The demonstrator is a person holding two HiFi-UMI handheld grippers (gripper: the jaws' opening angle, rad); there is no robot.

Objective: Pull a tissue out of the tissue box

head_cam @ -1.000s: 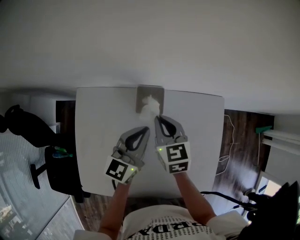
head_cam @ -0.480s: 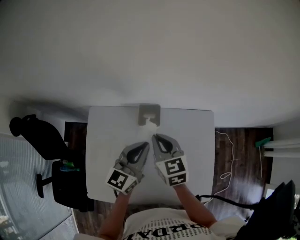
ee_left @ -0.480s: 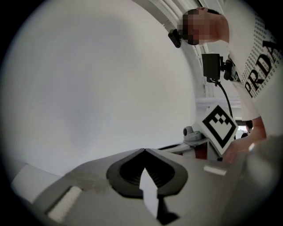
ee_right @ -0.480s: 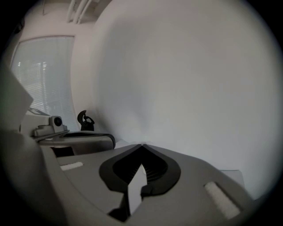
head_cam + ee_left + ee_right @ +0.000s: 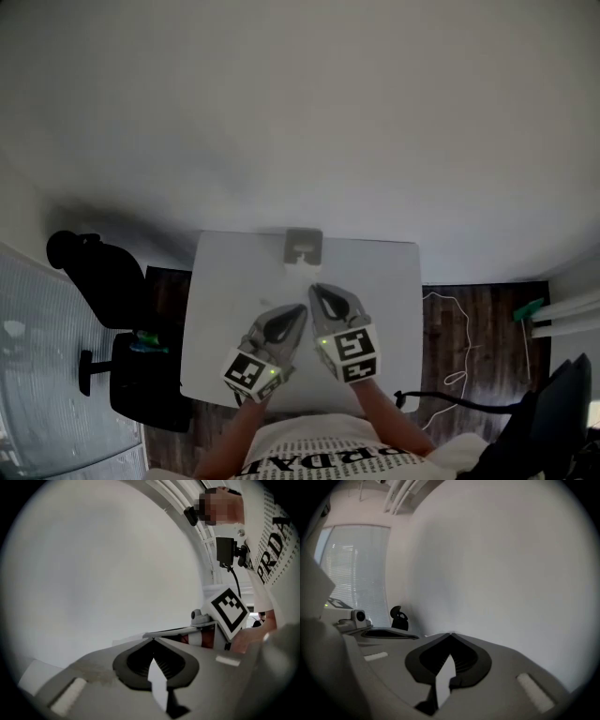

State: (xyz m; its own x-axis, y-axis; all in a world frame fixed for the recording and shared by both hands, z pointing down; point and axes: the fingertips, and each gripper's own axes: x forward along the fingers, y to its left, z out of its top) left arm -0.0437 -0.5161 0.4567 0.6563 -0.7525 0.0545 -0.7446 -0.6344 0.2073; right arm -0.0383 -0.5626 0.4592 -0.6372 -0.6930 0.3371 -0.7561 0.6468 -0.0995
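In the head view a grey tissue box (image 5: 304, 242) stands at the far edge of the white table (image 5: 394, 281), with a white tissue (image 5: 301, 254) poking out of its top. Both grippers hover side by side over the near half of the table, well short of the box. The left gripper (image 5: 303, 308) is shut, its tips meeting with nothing between them (image 5: 152, 639). The right gripper (image 5: 312, 287) is likewise shut and holds nothing (image 5: 450, 633). Both gripper views face the bare wall, so the box is out of sight there.
A black office chair (image 5: 89, 270) stands left of the table, with a dark bag (image 5: 141, 370) on the wooden floor near it. Cables (image 5: 455, 352) lie on the floor to the right. Window blinds (image 5: 356, 573) show in the right gripper view.
Both grippers have risen together, staying shut and side by side. The table and box look smaller and farther below as the head view has lifted.
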